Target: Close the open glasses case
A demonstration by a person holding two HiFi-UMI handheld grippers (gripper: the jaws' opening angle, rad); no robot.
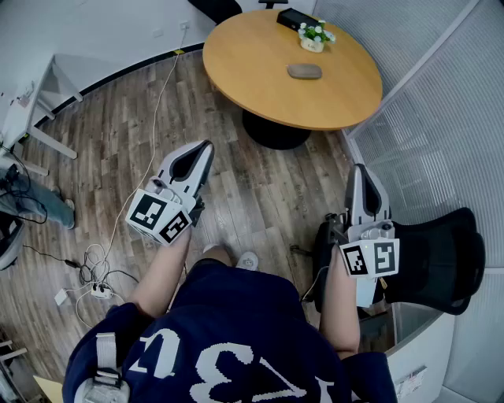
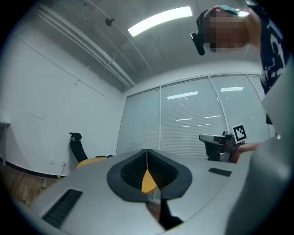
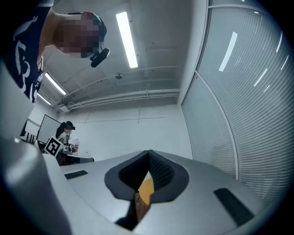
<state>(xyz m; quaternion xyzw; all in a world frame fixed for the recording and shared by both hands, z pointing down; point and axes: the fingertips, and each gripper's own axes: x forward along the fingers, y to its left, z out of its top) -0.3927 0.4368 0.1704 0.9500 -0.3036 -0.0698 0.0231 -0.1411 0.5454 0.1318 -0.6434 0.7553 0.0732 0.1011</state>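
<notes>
A grey-brown oval glasses case lies on the round wooden table far ahead of me; whether its lid is up is too small to tell. My left gripper is held out over the wood floor, well short of the table, its jaws together and empty. My right gripper points forward beside the table's near right edge, also shut on nothing. In the left gripper view the left gripper shows pads that meet, with a sliver of tabletop behind. The right gripper is closed the same way in its own view.
A small potted plant and a black box stand at the table's far side. A black office chair is close on my right, against a glass wall with blinds. Cables and a power strip lie on the floor at left.
</notes>
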